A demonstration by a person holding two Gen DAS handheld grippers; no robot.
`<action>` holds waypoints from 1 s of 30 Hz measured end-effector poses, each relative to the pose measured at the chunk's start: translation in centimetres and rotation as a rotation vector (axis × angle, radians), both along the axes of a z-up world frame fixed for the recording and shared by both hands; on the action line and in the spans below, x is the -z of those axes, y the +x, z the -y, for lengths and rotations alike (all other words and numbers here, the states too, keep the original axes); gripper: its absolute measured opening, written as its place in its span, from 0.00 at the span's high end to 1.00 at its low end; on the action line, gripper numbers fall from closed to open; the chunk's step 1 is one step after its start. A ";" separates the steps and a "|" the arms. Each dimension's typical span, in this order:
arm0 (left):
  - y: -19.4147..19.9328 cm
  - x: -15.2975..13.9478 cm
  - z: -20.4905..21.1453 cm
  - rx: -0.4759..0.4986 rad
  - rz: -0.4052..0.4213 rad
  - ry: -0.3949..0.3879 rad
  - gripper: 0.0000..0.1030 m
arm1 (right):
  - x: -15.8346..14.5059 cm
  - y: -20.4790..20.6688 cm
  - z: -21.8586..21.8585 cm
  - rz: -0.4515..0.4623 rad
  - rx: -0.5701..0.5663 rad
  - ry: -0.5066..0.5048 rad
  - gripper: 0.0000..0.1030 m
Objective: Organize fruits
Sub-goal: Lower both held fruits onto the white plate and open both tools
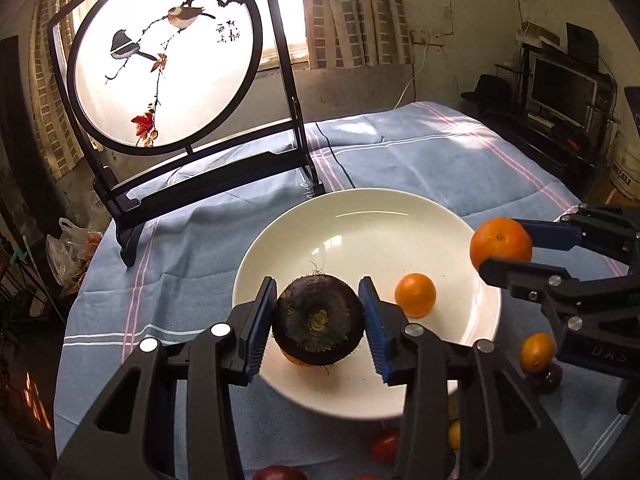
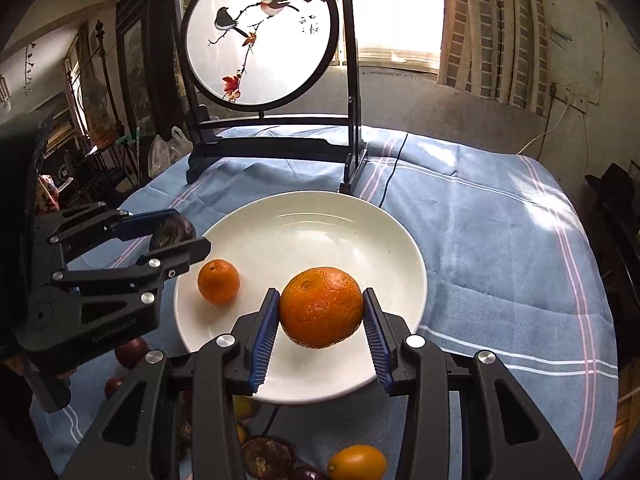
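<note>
Nearest to us, the left gripper (image 1: pixel 318 326) has its jaws clenched on a dark water chestnut (image 1: pixel 318 320), the blue pads pressing its flanks, and carries it over the near rim of the white plate (image 1: pixel 360 216). It looks hard and fairly light, with a rough, fibrous skin that should not slip; taking it across its widest girth, as we do here, seems the sound grip.

Beside it, the right gripper (image 2: pixel 322 330) grasps a big orange (image 2: pixel 322 307) the same way, above the near part of the plate. We judge the orange heavier, with a pebbled rind that gives slightly, so moderate pressure at its middle should suffice; squeezing harder might bruise it.

Further in, a small orange (image 2: pixel 219 281) already rests on the plate. More fruit lies loose on the blue cloth (image 2: pixel 500 240) of the tabletop below our grippers.

Beyond the plate stands a round bird screen (image 2: pixel 262 32) in its dark frame.
</note>
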State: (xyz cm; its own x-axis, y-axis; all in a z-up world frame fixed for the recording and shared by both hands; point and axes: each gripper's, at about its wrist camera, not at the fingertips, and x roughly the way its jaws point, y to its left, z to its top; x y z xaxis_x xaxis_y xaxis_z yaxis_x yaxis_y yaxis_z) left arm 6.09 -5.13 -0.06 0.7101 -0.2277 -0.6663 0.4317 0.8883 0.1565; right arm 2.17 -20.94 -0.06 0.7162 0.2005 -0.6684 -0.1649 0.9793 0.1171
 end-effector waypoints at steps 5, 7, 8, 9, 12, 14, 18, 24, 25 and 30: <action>1.6 1.2 0.3 -0.024 -0.025 0.007 0.60 | 0.9 2.6 -0.7 -0.021 -0.010 0.002 0.59; 2.2 1.6 0.4 -0.035 -0.031 0.016 0.60 | 1.3 3.6 -1.3 -0.033 -0.019 -0.005 0.59; 2.4 1.9 0.4 -0.039 -0.033 0.024 0.59 | 1.5 4.0 -1.5 -0.039 -0.022 -0.009 0.59; 2.6 2.1 0.5 -0.043 -0.034 0.034 0.60 | 1.7 4.5 -1.7 -0.046 -0.025 -0.011 0.59; 3.1 2.9 0.7 -0.047 -0.040 0.055 0.60 | 2.2 5.4 -2.4 -0.058 -0.030 -0.021 0.59; 3.4 3.2 0.7 -0.054 -0.042 0.063 0.60 | 2.4 5.9 -2.5 -0.060 -0.028 -0.030 0.59; 3.9 3.7 0.7 -0.060 -0.051 0.072 0.59 | 2.7 6.4 -2.8 -0.061 -0.034 -0.043 0.59; 4.5 3.8 0.1 -0.101 -0.038 0.071 0.38 | 2.6 6.5 -2.6 -0.055 -0.037 -0.053 0.57; 4.5 3.7 0.0 -0.104 -0.034 0.068 0.36 | 2.4 6.3 -2.5 -0.042 -0.033 -0.051 0.56; 3.8 3.1 -0.5 -0.110 -0.022 0.061 0.35 | 0.7 4.7 -1.9 -0.005 -0.031 -0.034 0.53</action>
